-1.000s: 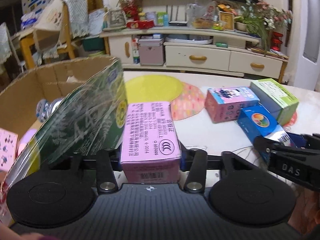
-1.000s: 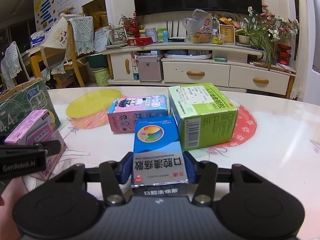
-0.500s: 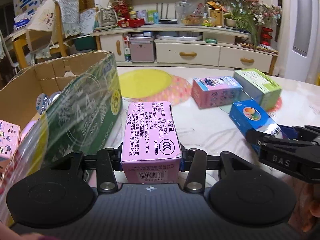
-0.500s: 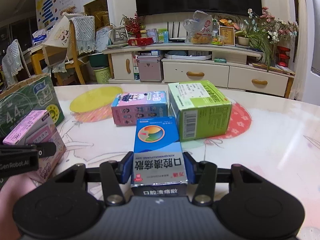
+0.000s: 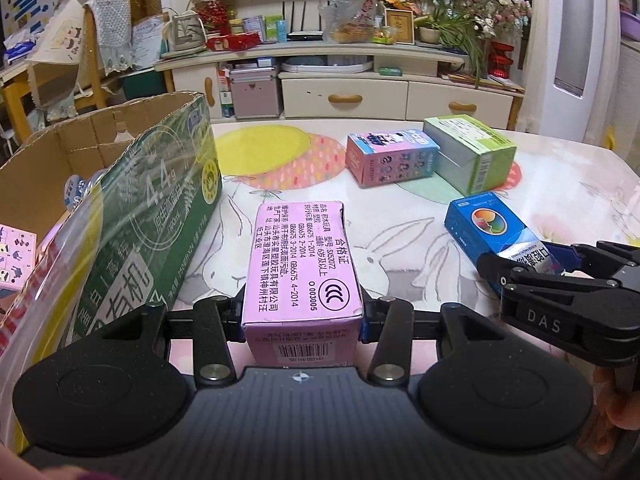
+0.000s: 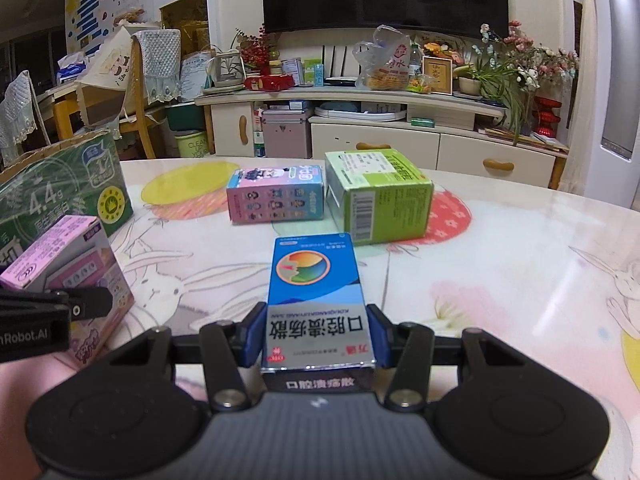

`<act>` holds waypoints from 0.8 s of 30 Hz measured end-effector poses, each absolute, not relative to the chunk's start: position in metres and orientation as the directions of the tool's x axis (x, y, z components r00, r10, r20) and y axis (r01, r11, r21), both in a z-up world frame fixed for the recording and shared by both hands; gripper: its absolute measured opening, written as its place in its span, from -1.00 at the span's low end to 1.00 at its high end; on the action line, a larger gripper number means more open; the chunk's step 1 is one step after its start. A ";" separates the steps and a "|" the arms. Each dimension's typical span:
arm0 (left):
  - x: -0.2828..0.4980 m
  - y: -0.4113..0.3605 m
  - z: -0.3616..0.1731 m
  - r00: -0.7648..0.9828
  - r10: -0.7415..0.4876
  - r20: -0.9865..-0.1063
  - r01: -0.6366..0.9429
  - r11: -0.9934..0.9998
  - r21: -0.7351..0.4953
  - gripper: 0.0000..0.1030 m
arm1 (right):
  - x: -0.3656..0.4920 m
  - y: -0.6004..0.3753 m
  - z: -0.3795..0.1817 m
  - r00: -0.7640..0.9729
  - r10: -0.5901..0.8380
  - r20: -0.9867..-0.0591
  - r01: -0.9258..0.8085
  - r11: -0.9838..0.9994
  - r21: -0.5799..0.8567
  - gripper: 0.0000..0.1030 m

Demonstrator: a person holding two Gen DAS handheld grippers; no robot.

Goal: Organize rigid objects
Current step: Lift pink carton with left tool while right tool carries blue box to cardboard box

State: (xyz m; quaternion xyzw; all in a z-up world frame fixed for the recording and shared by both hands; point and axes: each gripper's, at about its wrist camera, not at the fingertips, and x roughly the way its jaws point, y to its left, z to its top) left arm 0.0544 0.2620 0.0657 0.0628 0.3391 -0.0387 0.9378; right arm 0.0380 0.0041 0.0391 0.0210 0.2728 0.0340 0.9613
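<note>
My left gripper [image 5: 302,322] is shut on a pink box [image 5: 302,264] and holds it over the table, just right of the open green carton [image 5: 132,216]. My right gripper [image 6: 316,338] is shut on a blue box [image 6: 314,284], low over the table. Each gripper shows in the other's view: the right gripper [image 5: 560,304] with the blue box [image 5: 492,228], the left gripper [image 6: 48,320] with the pink box [image 6: 68,264]. A pink-and-blue box [image 6: 276,196] and a green box [image 6: 376,196] lie on the table behind them.
The carton [image 6: 60,196] holds a bottle [image 5: 78,190] and a pink patterned box [image 5: 14,256]. The table [image 6: 520,280] has a printed rabbit cloth. A TV cabinet [image 6: 400,136] and chairs [image 6: 128,92] stand beyond the far edge.
Both grippers have pulled back and risen a little with their boxes. The left one has drawn away from the carton's edge, so more of the table shows.
</note>
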 end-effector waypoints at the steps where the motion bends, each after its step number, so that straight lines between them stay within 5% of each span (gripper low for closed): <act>1: 0.052 0.262 0.065 0.767 -0.032 -0.641 0.118 0.989 0.091 0.08 | 0.035 0.004 0.039 0.850 0.073 -0.522 -0.050 0.997 0.057 -0.02; 24: 0.018 0.268 0.070 0.767 -0.109 -0.633 0.213 0.973 0.090 0.08 | -0.034 0.021 0.035 0.848 -0.022 -0.530 0.025 1.000 -0.002 -0.02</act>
